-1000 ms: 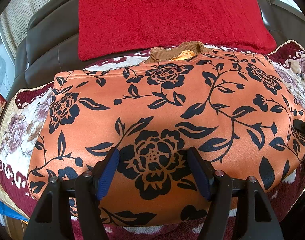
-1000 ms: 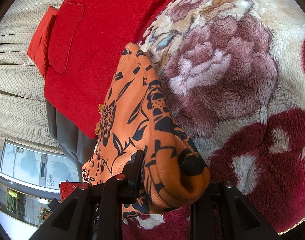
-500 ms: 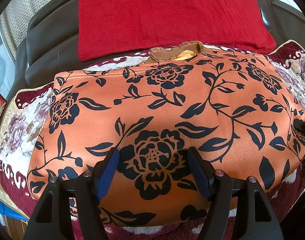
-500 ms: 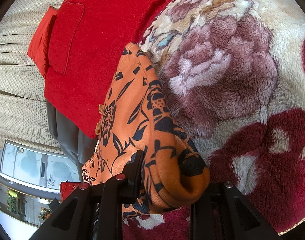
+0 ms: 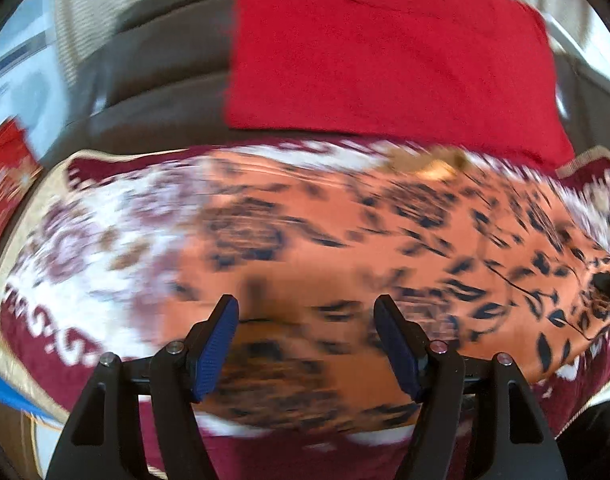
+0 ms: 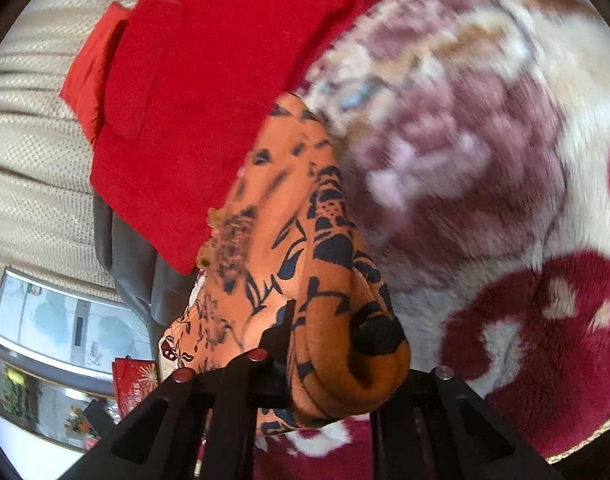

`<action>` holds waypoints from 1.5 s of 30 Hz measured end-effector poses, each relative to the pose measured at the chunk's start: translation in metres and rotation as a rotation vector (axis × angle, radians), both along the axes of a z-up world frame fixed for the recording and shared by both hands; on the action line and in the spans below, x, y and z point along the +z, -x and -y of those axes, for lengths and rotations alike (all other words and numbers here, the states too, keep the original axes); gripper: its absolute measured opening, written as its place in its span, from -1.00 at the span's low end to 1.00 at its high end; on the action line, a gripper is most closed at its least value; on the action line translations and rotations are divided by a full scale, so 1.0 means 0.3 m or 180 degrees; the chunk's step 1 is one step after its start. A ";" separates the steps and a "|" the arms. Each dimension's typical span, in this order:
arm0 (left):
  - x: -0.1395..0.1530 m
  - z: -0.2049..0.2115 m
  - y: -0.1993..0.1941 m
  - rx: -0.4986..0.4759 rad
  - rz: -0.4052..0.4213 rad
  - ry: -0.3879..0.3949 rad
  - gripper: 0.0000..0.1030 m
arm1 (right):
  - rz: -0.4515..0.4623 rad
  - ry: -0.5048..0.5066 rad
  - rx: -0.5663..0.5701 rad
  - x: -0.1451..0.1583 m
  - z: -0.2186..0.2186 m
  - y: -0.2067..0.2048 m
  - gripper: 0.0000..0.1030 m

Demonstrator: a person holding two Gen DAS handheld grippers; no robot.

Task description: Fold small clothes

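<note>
An orange garment with black flowers (image 5: 385,248) lies folded on a plush floral blanket (image 5: 85,240); the left wrist view is motion-blurred. My left gripper (image 5: 307,344) is open, its blue pads (image 5: 217,348) apart just above the garment's near edge, holding nothing. My right gripper (image 6: 337,364) is shut on the garment's folded right edge (image 6: 345,344); the cloth bulges between the jaws, and the rest of the garment (image 6: 273,216) stretches away from it. The right gripper's tip shows in the left wrist view (image 5: 607,282) at the garment's right end.
A red cushion (image 5: 385,48) leans on the dark sofa back (image 5: 145,80) behind the garment, also in the right wrist view (image 6: 209,80). The blanket (image 6: 485,160) spreads right of the garment. A red bag (image 5: 5,176) stands at the far left.
The left gripper has swung to the left, so the garment now sits right of centre and blurred. The right gripper's view has shifted slightly; it still grips the fold.
</note>
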State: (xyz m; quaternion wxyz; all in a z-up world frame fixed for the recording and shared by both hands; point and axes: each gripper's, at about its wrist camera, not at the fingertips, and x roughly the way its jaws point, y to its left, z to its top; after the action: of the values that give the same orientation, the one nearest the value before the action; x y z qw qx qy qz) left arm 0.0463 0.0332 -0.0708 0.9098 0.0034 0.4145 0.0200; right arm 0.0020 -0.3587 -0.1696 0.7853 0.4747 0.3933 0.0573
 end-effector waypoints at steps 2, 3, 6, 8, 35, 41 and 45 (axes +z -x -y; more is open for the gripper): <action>0.021 -0.126 0.023 0.0239 0.0087 0.0063 0.38 | 0.0116 0.0244 0.0049 0.084 -0.038 -0.015 -0.77; 0.028 -0.205 0.036 0.0391 0.0122 0.0114 0.38 | 0.0197 0.0420 0.0091 0.141 -0.072 -0.025 -0.77; 0.029 -0.403 0.071 0.0796 0.0186 0.0258 0.38 | 0.0474 0.0957 0.0267 0.323 -0.228 -0.065 -0.78; 0.018 -0.505 0.101 0.1007 0.0206 0.0352 0.38 | 0.0702 0.1310 0.0478 0.440 -0.393 -0.093 -0.78; 0.070 -0.396 -0.164 -0.0200 -0.0259 0.1947 0.39 | 0.0831 0.2548 0.2167 0.219 -1.517 -0.166 -0.77; 0.017 -0.260 -0.288 -0.0440 -0.0612 0.1634 0.39 | 0.0915 0.2502 0.2137 0.189 -1.480 -0.127 -0.77; -0.009 -0.216 -0.337 -0.0554 -0.0739 0.1506 -0.08 | 0.0972 0.2478 0.2120 0.215 -1.383 -0.082 -0.77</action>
State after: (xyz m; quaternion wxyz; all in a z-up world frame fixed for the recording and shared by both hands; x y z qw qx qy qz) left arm 0.1474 0.0979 -0.0736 0.8300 -0.1713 0.5073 -0.1561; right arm 0.0267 0.0562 -0.1052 0.8908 -0.0160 0.3962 0.2218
